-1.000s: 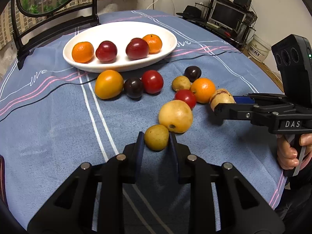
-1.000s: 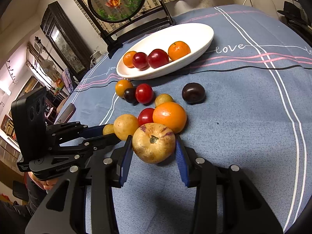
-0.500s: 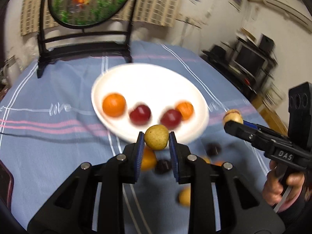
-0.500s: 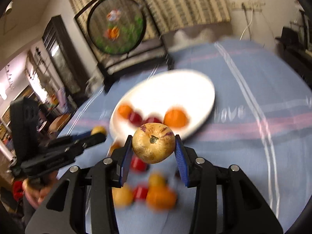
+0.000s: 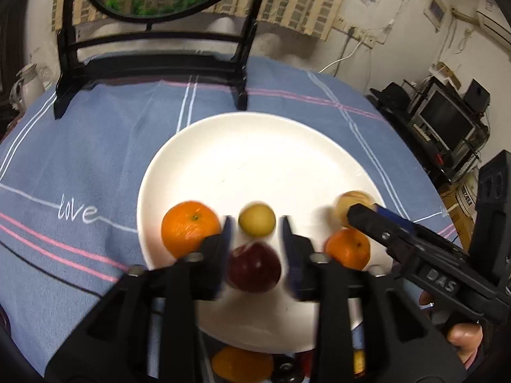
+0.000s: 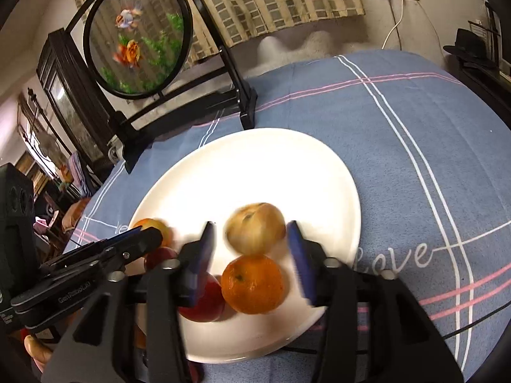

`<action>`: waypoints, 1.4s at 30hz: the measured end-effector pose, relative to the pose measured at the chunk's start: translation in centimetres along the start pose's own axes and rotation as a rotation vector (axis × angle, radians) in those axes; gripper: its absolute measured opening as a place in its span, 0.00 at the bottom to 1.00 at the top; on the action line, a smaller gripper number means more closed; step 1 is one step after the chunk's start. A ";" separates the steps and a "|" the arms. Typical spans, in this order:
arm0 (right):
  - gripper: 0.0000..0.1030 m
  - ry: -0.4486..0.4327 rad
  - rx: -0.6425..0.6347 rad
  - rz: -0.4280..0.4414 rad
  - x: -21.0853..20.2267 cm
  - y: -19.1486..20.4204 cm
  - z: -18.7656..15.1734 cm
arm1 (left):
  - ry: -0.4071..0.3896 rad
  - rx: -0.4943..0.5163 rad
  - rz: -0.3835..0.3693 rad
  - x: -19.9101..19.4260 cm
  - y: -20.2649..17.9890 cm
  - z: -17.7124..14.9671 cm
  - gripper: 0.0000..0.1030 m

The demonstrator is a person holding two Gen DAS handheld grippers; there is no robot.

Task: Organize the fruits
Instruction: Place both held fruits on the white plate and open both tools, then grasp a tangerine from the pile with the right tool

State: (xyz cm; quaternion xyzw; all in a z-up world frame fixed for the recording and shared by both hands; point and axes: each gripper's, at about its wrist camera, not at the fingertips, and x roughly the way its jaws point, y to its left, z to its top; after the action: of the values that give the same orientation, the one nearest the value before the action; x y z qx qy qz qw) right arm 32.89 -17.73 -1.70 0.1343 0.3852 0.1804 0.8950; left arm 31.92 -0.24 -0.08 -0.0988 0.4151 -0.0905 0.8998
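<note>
A white oval plate (image 5: 255, 146) (image 6: 255, 166) lies on the blue tablecloth. My left gripper (image 5: 255, 233) is open above it, and a small yellow fruit (image 5: 257, 218) sits free between its spread fingers. My right gripper (image 6: 252, 242) is open over the plate, and a pale tan fruit (image 6: 255, 228) (image 5: 351, 201) lies free between its fingers. On the plate are two oranges (image 5: 190, 228) (image 5: 348, 247) and a dark red plum (image 5: 254, 268). In the right wrist view an orange (image 6: 252, 284) and a red plum (image 6: 204, 303) lie below the tan fruit.
A black stand with a round fish picture (image 5: 153, 60) (image 6: 140, 35) stands behind the plate. More loose fruit (image 5: 242, 364) lies on the cloth at the plate's near edge. Shelves with electronics (image 5: 444, 121) are at the right beyond the table.
Both grippers carried their fruits from the cloth to over the plate and opened. The yellow fruit and the tan fruit are now loose between the spread fingers.
</note>
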 end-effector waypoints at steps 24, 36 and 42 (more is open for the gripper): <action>0.67 0.082 -0.282 0.020 -9.2 3.2 -11.7 | -0.018 0.090 0.063 -8.8 0.6 -13.1 0.96; 0.66 0.156 -0.246 0.008 -8.4 2.6 -12.1 | -0.054 0.065 0.069 -9.7 1.0 -12.9 0.96; 0.50 0.178 -0.252 0.016 -8.0 2.7 -12.3 | -0.051 0.072 0.080 -9.5 0.9 -12.9 0.96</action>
State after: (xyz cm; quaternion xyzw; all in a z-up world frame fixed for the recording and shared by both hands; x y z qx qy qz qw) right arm 18.10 -17.43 -3.76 0.0075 0.4364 0.2457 0.8655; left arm 16.06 1.66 -1.59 -0.0518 0.3922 -0.0670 0.9159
